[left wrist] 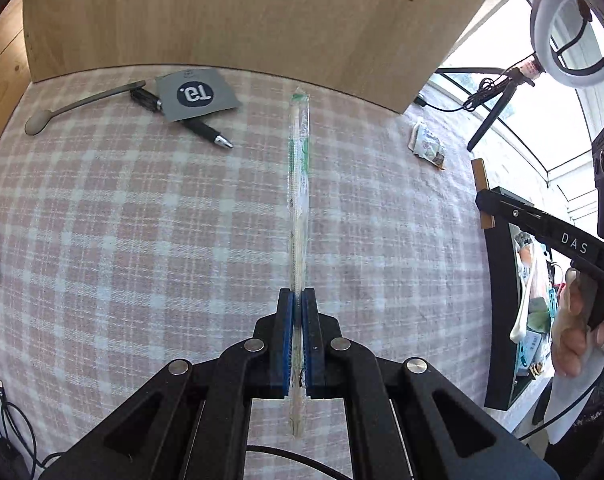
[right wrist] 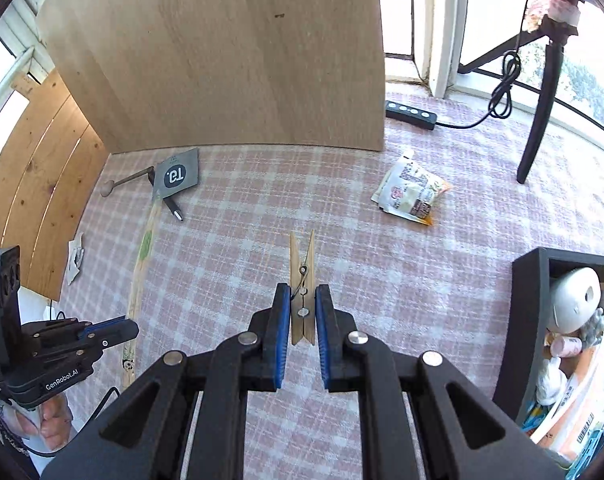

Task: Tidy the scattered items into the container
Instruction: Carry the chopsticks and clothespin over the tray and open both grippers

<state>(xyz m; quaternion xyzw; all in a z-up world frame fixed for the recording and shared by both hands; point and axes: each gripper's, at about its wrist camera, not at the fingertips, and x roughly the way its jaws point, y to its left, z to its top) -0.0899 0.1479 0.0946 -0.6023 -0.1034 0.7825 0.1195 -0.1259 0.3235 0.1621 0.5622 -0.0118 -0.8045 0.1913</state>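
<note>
My left gripper (left wrist: 298, 300) is shut on a long pair of wrapped chopsticks (left wrist: 299, 184), which sticks out ahead above the checked cloth. From the right wrist view the same gripper (right wrist: 132, 328) shows at the left, with the chopsticks (right wrist: 142, 264) in it. My right gripper (right wrist: 303, 292) is shut on a wooden clothespin (right wrist: 302, 280), held off the cloth. The black container (right wrist: 521, 320), with several items inside, stands at the right, and the right gripper is to its left. On the cloth lie a snack packet (right wrist: 411, 192), a grey card (right wrist: 178, 176), a pen (right wrist: 174, 210) and a spoon (right wrist: 126, 182).
A wooden board (right wrist: 222, 60) stands upright at the back of the table. A power strip (right wrist: 409, 114) with its cable and a tripod leg (right wrist: 541, 112) are at the back right. A crumpled white paper (right wrist: 74, 258) lies at the left edge. A ring light (left wrist: 569, 32) hangs above.
</note>
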